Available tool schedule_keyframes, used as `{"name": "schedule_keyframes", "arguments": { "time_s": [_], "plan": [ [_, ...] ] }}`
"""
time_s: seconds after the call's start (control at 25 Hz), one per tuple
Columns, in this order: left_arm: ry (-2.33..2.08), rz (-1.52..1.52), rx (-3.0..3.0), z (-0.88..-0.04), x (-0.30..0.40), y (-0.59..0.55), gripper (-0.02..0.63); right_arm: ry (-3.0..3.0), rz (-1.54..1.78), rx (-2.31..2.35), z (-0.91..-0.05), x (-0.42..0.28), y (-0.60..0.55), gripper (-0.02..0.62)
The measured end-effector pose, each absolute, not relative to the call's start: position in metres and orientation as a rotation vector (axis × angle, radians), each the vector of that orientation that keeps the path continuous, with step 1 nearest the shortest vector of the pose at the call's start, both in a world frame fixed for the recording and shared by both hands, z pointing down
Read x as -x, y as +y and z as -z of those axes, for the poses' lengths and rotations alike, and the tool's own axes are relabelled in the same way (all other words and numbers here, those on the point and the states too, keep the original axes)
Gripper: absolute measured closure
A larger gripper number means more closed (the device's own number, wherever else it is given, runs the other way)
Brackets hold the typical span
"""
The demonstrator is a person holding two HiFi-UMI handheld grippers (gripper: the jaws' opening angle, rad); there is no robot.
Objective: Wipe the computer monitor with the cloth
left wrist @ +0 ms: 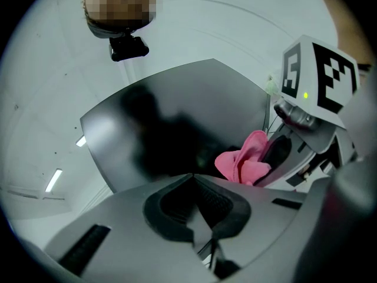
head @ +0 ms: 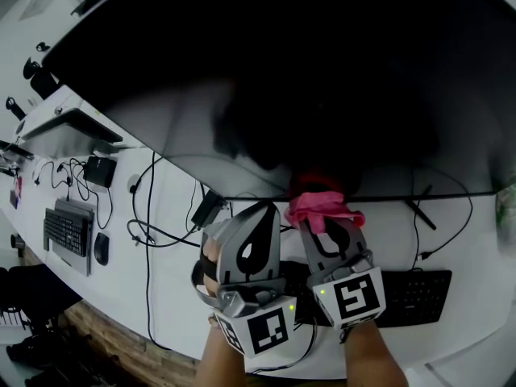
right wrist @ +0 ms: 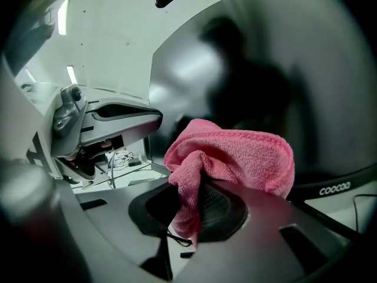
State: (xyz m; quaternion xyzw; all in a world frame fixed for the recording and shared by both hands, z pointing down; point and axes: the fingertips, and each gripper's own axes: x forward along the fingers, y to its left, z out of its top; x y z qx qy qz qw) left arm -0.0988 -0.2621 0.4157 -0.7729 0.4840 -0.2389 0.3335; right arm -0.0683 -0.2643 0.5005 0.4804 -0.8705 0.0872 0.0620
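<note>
Right tongs (head: 326, 220) clamped on pink cloth (right wrist: 235, 152): one fold pinched btwn the jaws, rest bunches out over the tips. Cloth sits at the lower edge of the monitor (head: 322, 79), approx mid-width, w/ a reddish reflection of it in the dark screen just above; can't tell if it actually touches the glass. Left tongs (left wrist: 193, 175) fully closed, tips meeting, nothing btwn them; held just beside the right one, on its left, pointing at the same bottom edge. Both are over the white worktop (head: 169, 297), above a black keyboard (head: 419, 295). Screen is big & dark. Further left on the worktop: second keyboard (head: 68, 230), mouse (head: 101, 248), loose black cables (head: 149, 232).
</note>
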Motion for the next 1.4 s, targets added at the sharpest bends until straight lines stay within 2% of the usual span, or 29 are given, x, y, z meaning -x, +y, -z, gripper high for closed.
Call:
{"name": "schedule_keyframes", "arguments": {
  "time_s": [0.88, 1.4],
  "plan": [
    [1.41, 0.675, 1.966, -0.412, 0.214, -0.276, 0.601, -2.731, -0.254, -1.279, -0.499, 0.197, -0.282, 0.532],
    [1.456, 0.63, 1.923, -0.378, 0.241, -0.279, 0.6, -2.737, -0.173, -1.325, -0.46, 0.207, -0.286, 0.532]
  ]
}}
